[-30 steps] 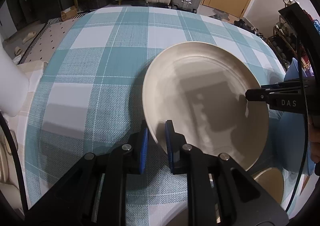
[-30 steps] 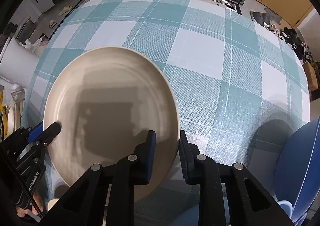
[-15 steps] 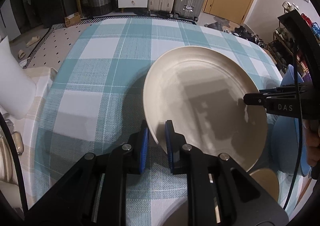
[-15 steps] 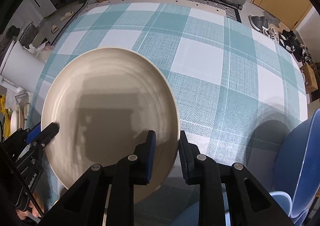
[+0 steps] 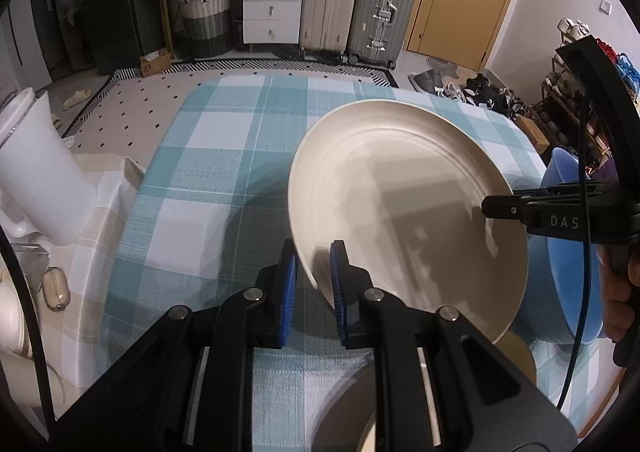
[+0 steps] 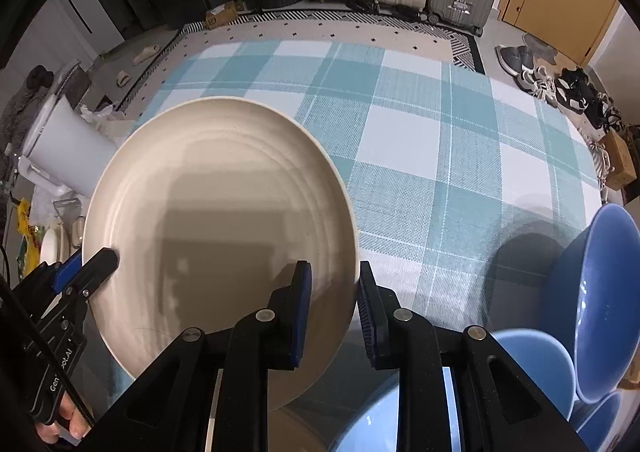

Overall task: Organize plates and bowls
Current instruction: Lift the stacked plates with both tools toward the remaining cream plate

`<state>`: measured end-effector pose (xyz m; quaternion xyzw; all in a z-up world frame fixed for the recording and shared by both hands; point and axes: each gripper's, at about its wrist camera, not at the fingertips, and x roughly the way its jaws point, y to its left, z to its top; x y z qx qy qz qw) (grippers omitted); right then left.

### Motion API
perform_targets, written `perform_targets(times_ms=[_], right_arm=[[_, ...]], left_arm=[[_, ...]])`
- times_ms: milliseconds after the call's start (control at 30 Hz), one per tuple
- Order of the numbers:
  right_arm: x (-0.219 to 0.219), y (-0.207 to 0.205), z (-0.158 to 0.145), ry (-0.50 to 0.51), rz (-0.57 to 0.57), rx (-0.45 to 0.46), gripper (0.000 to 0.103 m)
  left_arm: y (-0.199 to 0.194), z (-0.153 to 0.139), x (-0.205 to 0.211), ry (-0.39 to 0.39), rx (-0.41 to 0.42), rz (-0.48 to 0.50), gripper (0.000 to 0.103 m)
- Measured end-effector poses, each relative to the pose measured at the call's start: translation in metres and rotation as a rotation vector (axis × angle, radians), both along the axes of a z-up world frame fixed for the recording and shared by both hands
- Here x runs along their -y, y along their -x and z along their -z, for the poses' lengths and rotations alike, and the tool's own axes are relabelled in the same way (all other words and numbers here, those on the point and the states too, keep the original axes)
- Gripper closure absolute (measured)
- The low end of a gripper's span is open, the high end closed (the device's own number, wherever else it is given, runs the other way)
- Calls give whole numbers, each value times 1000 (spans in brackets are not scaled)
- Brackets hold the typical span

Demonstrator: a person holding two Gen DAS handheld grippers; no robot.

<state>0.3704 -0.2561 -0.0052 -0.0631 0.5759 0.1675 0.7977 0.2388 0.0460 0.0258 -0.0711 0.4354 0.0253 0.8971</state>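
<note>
A large cream plate (image 5: 404, 208) is held in the air above the teal checked tablecloth (image 5: 224, 156), tilted. My left gripper (image 5: 312, 284) is shut on its near left rim. My right gripper (image 6: 332, 304) is shut on the opposite rim of the same cream plate (image 6: 216, 236); it shows as a black finger at the right in the left wrist view (image 5: 520, 208). The left gripper shows at the lower left in the right wrist view (image 6: 80, 276).
Blue bowls (image 6: 600, 300) stand at the table's right, one also in the left wrist view (image 5: 568, 292). A cream dish (image 5: 516, 356) lies under the held plate. A white jug (image 5: 36, 180) stands off the table's left. Suitcases and drawers are beyond.
Both grippers have lifted the cream plate higher off the table; the cameras now see more of the room. The grip on both rims is unchanged.
</note>
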Motion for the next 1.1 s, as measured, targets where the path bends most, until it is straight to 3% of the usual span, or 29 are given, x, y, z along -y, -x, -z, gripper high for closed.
perform_targets(times_ms=[633,1100], right_arm=[[18,67,-59,-49,4,108,80],[35,125,-79,-76,6,168,80]], left_arm=[[75,-63,26,-29,97,10,89],[119,-78,44,-33,128,35,89]])
